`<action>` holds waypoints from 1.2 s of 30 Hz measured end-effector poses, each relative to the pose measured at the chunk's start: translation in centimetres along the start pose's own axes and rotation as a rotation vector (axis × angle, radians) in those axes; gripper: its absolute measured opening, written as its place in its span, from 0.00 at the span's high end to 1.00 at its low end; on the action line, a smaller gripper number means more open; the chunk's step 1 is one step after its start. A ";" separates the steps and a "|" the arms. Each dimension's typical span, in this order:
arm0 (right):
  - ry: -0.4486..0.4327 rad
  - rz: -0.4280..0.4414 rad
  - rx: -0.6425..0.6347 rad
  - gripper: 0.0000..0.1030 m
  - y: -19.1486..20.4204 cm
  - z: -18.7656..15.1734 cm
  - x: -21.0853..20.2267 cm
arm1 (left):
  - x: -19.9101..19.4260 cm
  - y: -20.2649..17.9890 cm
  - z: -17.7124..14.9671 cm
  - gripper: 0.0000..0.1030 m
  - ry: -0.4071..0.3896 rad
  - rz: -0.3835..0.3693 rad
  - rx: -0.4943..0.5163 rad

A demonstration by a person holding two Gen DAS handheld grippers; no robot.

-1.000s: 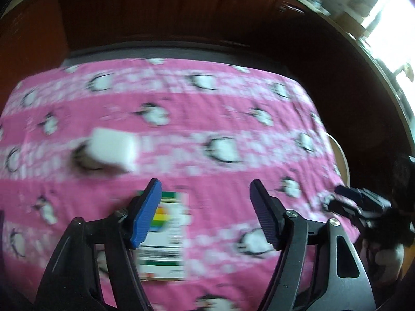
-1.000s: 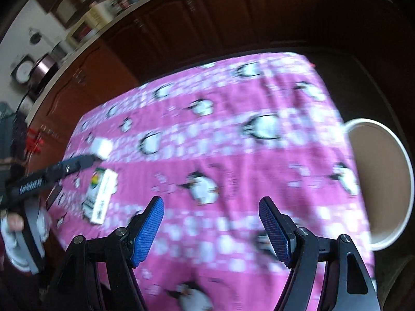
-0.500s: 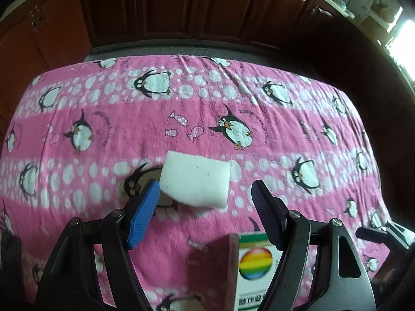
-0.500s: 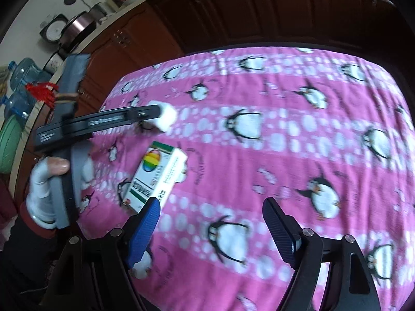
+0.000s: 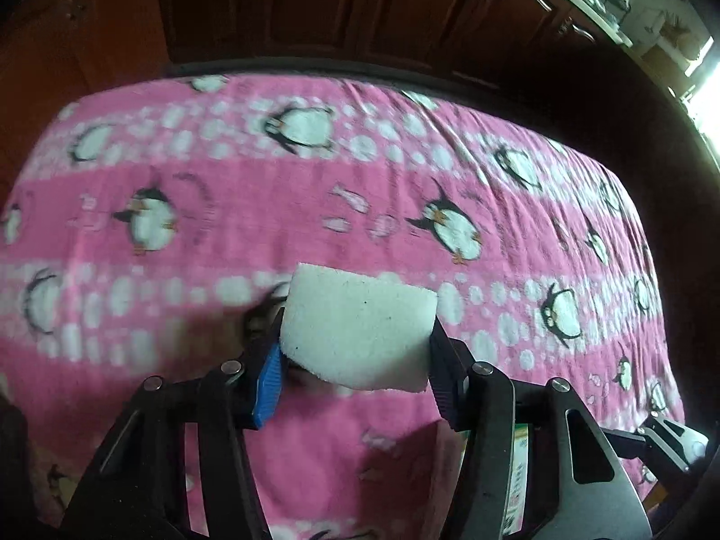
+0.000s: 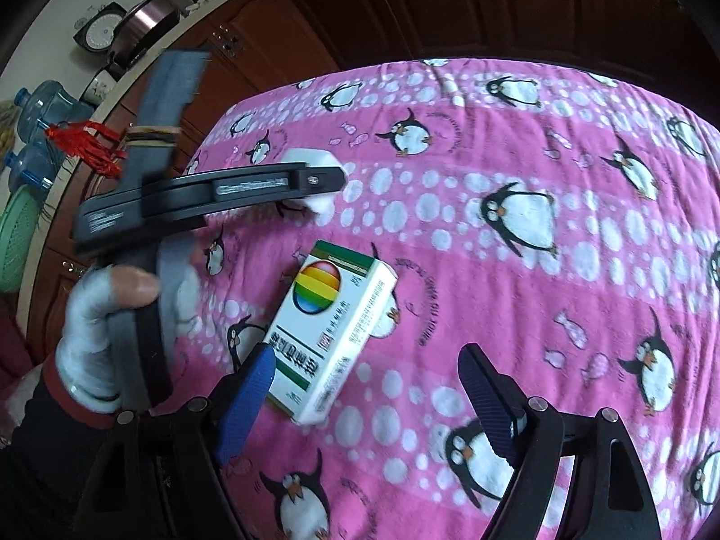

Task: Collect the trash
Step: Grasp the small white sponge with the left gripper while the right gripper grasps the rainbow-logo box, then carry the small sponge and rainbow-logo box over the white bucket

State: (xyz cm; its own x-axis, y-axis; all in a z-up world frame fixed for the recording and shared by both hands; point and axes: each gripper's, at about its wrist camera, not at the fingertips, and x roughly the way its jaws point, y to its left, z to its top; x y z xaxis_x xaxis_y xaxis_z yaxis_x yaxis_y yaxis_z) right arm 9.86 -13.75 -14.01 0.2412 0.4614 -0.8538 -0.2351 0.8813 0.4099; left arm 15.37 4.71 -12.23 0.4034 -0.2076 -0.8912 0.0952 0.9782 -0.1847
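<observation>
A white foam block (image 5: 360,333) sits between the fingers of my left gripper (image 5: 355,360), whose pads press on both its sides just above the pink penguin cloth (image 5: 315,207). In the right wrist view the same block (image 6: 315,180) shows behind the left gripper's finger (image 6: 252,189). A white carton with a rainbow ball print (image 6: 330,330) lies flat on the cloth. My right gripper (image 6: 364,400) is open, its left pad beside the carton's near end. A strip of the carton (image 5: 517,472) shows behind my left gripper's right finger.
The cloth (image 6: 540,270) covers a round table with dark wooden cabinets (image 5: 360,9) behind it. Water bottles (image 6: 40,108), a green basket and pots stand on a counter at far left. My gloved left hand (image 6: 103,324) holds the left gripper.
My left gripper has moved onto the foam block and closed on it. My right gripper has moved left and nearer to the carton, staying open.
</observation>
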 end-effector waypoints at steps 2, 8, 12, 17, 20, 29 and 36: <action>-0.002 0.004 0.002 0.21 0.8 0.5 0.6 | -1.3 0.8 -0.3 0.48 -0.021 0.003 -0.021; 0.025 -0.066 -0.023 0.21 4.0 1.5 3.9 | -3.7 3.0 -2.1 0.48 -0.050 0.050 -0.041; 0.050 -0.108 -0.025 0.34 3.8 0.8 5.7 | -4.4 3.9 -2.9 0.48 -0.049 0.062 -0.064; 0.004 -0.082 -0.069 0.42 2.7 0.2 2.9 | -5.0 3.1 -3.9 0.48 -0.044 0.043 -0.051; -0.030 -0.077 -0.073 0.44 1.4 -0.1 0.6 | -5.4 1.5 -4.4 0.48 -0.050 0.012 -0.030; -0.095 -0.122 -0.017 0.47 -4.2 -2.4 -5.1 | -5.1 -5.5 -5.2 0.48 -0.022 -0.053 0.079; -0.158 -0.153 0.061 0.50 -9.0 -4.4 -9.4 | -4.8 -11.6 -5.1 0.48 0.000 -0.091 0.181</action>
State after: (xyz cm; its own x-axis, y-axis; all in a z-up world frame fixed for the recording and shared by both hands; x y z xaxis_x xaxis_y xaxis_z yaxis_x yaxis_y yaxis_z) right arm 5.56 -26.49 -11.09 0.4157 0.3277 -0.8484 -0.1280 0.9446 0.3022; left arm 7.68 -5.56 -7.98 0.3855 -0.2955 -0.8741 0.2937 0.9374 -0.1873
